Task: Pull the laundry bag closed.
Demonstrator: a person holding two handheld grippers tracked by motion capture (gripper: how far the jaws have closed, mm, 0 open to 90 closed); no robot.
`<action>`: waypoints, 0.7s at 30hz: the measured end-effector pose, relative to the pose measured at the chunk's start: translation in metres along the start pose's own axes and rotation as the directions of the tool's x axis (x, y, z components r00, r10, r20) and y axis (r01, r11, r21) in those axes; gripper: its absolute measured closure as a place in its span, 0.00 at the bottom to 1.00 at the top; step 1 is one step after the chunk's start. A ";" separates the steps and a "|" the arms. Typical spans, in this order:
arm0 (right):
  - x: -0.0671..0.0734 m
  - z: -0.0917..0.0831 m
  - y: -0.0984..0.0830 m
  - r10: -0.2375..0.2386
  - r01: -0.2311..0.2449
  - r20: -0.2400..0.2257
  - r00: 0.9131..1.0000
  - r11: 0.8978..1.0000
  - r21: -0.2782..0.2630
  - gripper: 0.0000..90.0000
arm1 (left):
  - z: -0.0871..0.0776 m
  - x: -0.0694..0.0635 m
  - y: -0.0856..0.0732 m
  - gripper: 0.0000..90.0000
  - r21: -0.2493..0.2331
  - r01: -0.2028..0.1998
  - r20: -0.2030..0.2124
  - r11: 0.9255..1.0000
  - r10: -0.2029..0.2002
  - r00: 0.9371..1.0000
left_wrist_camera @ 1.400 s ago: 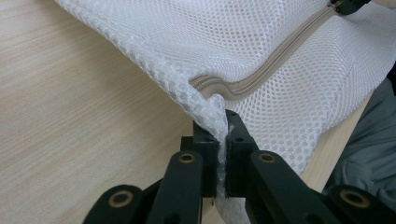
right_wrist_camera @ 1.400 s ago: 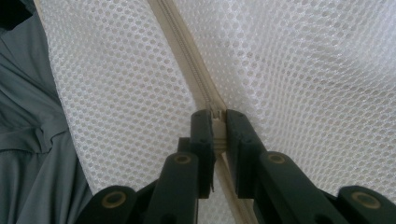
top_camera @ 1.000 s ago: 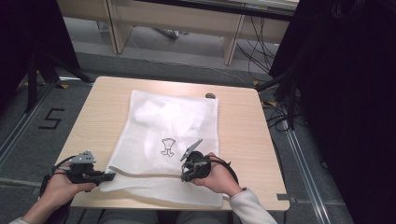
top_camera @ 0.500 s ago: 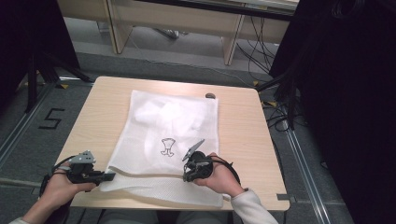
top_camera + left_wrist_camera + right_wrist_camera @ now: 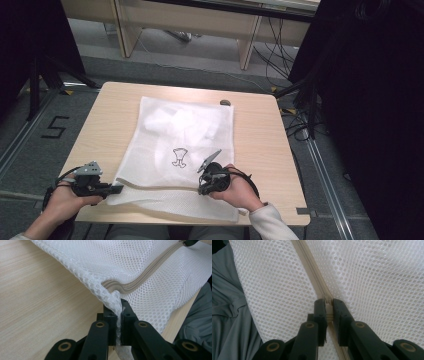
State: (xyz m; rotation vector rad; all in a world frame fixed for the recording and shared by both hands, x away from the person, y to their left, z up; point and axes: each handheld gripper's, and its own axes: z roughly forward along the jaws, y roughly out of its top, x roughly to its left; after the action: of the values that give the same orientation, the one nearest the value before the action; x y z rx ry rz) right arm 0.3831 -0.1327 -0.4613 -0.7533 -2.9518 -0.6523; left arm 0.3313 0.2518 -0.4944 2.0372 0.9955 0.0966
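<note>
White mesh makes up the laundry bag [image 5: 175,150] that lies flat on the wooden desk [image 5: 260,135], reaching from near the far edge down to the near edge, where its lower hem hangs slightly over. A small dark outline drawing [image 5: 179,157] is printed near the middle of the bag. A beige zipper [image 5: 147,272] runs across the bag close to the near edge of the desk. The left gripper [image 5: 119,307], held at the near left corner of the desk, is closed on a bunched fold of mesh at the bag's corner, right where the zipper ends. The right gripper [image 5: 329,302], held near the middle of the near edge, is closed on the zipper line, with its jaws pinching a small metal piece of the zipper between them. A small dark object [image 5: 225,102] sits at the far edge of the desk, just beyond the bag's far right corner.
</note>
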 end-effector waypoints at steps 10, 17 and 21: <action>-0.001 -0.002 -0.003 0.004 -0.004 0.001 1.000 1.000 -0.001 0.92 | 0.000 0.000 0.000 0.95 -0.002 0.002 -0.001 1.000 -0.002 1.000; -0.002 -0.003 -0.005 0.008 -0.008 0.002 1.000 1.000 -0.004 0.92 | 0.000 0.000 0.000 0.95 -0.002 0.002 -0.001 1.000 -0.002 1.000; -0.003 -0.004 -0.006 0.009 -0.009 0.002 1.000 1.000 -0.004 0.92 | 0.000 -0.001 -0.001 0.95 -0.017 0.013 -0.006 1.000 -0.013 1.000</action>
State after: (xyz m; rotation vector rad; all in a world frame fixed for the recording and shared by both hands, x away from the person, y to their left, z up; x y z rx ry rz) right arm 0.3827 -0.1409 -0.4604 -0.7679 -2.9478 -0.6569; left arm 0.3306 0.2513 -0.4948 2.0158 1.0081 0.1047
